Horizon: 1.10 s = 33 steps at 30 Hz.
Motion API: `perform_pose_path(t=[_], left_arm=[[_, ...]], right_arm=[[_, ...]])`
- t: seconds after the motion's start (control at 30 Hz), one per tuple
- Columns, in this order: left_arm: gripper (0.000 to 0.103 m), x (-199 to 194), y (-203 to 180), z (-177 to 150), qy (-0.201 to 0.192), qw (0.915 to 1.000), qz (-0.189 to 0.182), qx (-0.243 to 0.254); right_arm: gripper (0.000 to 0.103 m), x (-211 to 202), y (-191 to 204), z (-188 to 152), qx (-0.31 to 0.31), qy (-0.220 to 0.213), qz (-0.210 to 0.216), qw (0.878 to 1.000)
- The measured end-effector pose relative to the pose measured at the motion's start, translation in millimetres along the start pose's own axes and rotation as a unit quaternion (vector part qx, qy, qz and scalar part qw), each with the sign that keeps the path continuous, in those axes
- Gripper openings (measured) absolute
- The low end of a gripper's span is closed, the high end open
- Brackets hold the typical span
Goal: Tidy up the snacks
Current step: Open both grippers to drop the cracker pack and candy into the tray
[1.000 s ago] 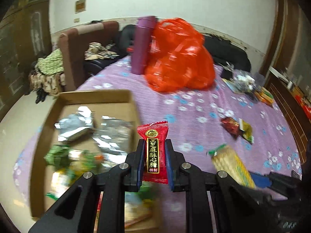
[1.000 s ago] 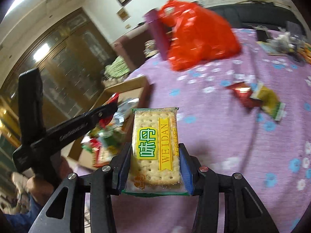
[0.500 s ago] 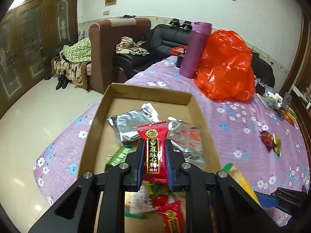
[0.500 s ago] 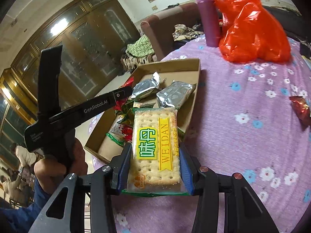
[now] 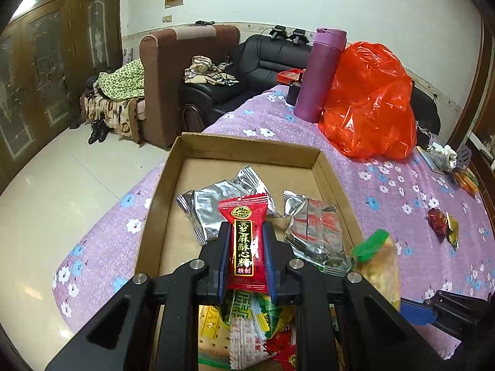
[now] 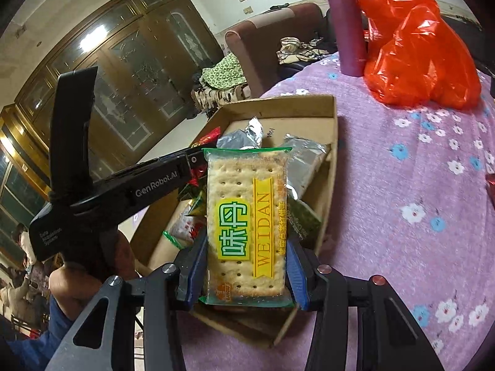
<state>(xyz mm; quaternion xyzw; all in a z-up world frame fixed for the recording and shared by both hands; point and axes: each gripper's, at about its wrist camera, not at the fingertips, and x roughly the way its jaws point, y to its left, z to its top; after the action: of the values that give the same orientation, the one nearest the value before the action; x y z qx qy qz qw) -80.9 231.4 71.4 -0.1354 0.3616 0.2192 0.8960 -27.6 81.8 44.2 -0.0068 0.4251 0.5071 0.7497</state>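
Two snacks were gripped, one per claw. In the left wrist view, the left claw (image 5: pixel 246 256) was clamped on a red candy (image 5: pixel 245 241), held upright above the box (image 5: pixel 247 145), presumably for dropping among the foil packs (image 5: pixel 216 207). In the right wrist view, the right claw (image 6: pixel 246 273) was clenched on the crackers (image 6: pixel 247 219), poised over the box's near right corner (image 6: pixel 332 167), likely for the same purpose.
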Motion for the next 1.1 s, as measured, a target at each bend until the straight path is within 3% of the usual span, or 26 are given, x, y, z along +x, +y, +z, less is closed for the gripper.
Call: perform_pose_path(t=[0.4,0.8,0.87,0.93,1.1], left_arm=[[0.019,3.3,-1.3,4.7,-0.004,1.0,-0.001,0.009],[0.02,-0.7,-1.2,12.2,-0.009,0.9999,-0.004,0.005],[0.023,-3.4,-0.6,13.7,-0.012,0.9999,-0.004,0.003],[0.037,-8.0,1.5,13.7,-0.018,0.9998,-0.005,-0.001],[0.037,-18.9,2.1,15.2,-0.029,0.9996,-0.006,-0.002]], right_arm=[[0.051,18.7,7.6,8.5,-0.011,0.003,0.01,1.0],[0.053,3.6,17.5,9.8,-0.031,-0.011,0.011,0.999],[0.053,0.4,19.3,9.4,-0.037,-0.017,0.007,0.999],[0.053,-2.7,20.7,8.6,-0.04,-0.019,0.01,0.999],[0.053,-11.6,20.7,7.8,-0.039,-0.027,0.014,0.999]])
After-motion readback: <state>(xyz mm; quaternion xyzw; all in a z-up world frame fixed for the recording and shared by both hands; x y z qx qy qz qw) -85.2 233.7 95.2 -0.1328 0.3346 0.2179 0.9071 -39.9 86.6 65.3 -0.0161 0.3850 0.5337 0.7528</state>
